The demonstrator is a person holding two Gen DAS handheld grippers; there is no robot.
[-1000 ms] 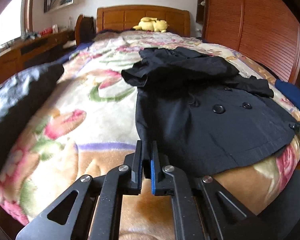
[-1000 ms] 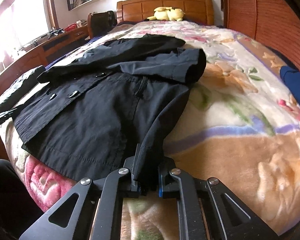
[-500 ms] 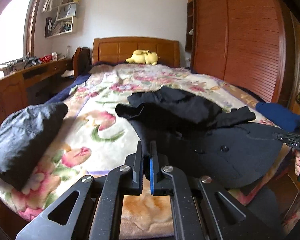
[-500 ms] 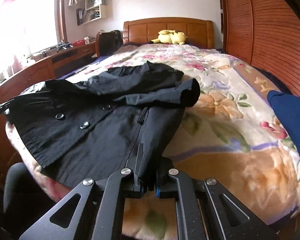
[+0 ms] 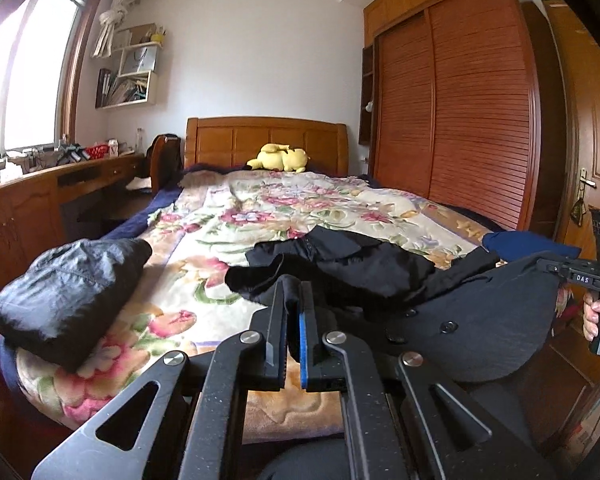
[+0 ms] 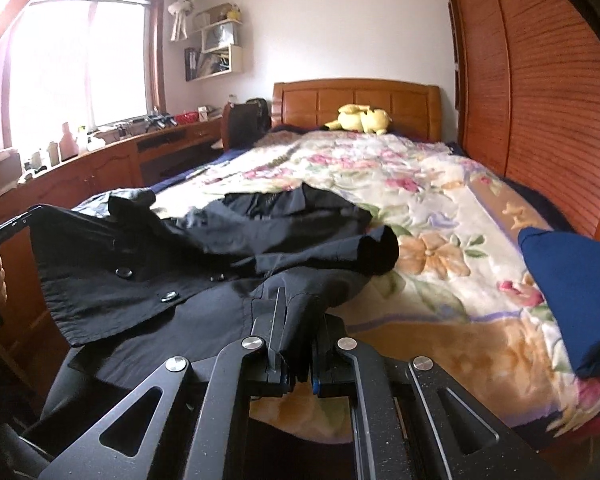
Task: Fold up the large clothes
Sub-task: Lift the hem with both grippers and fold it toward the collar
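Observation:
A black double-breasted coat (image 5: pixel 480 320) lies across the foot of the bed, its sleeves folded over its upper part. My left gripper (image 5: pixel 293 300) is shut on the coat's hem corner and holds it lifted off the blanket. My right gripper (image 6: pixel 298 312) is shut on the other hem corner of the coat (image 6: pixel 148 280), also lifted. The hem hangs stretched between them. The right gripper also shows at the right edge of the left wrist view (image 5: pixel 572 276).
The floral blanket (image 5: pixel 260 216) covers the bed. A folded black garment (image 5: pixel 64 288) sits at the near left corner, a folded blue one (image 6: pixel 572 292) at the near right. A yellow plush toy (image 6: pixel 360 118) lies by the headboard. A desk runs left, a wardrobe right.
Both grippers have risen and tilted up, lifting the coat's hem off the blanket; the view now takes in the room's walls.

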